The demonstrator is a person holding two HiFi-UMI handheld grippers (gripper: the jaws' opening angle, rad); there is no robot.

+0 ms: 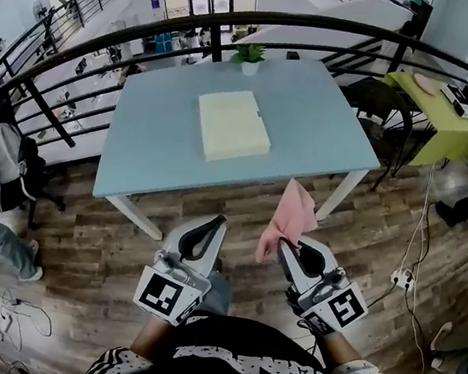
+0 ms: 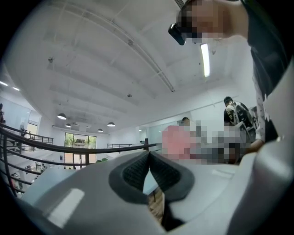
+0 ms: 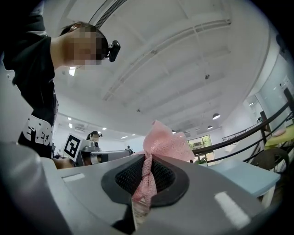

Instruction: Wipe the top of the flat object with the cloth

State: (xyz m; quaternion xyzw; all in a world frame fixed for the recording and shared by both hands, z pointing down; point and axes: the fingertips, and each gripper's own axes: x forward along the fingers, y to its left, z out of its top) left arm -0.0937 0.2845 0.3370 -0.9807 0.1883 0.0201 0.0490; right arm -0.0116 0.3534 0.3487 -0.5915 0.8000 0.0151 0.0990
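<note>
- Flat object (image 1: 233,125): pale cream slab, lying flat mid-way across the blue table (image 1: 148,147). Its long axis runs from the table's near edge toward the far edge, with the far end leaning a little to your left. Nothing rests on it
- Cloth (image 1: 288,219): pink, well short of the slab and not touching it. It stands out from the tips of your right gripper (image 1: 288,247), long axis in line with the jaws and pointing toward the table. In the head view its free end overlaps the table's near edge
- Right gripper view: jaws of the right gripper (image 3: 148,159) are clamped on the cloth (image 3: 167,146). 1 twisted strip runs down between the pads, and the rest fans out beyond the tips
- Left gripper (image 1: 213,225): in the left gripper view the left gripper (image 2: 148,155) has its jaw tips pressed together with nothing between them
- Hard to make out: your hands are hidden under the 2 marker cubes, and your forearms are cut off by your dark shirt at the bottom edge. The cloth's tail goes out of sight inside the jaws
- Pose: both grippers are held low before your torso, side by side and apart, above the wooden floor (image 1: 118,260) and short of the table. Jaws aim forward and tilt upward, so both gripper views mostly show ceiling
- Potted plant (image 1: 250,55) sits at the table's far edge
</note>
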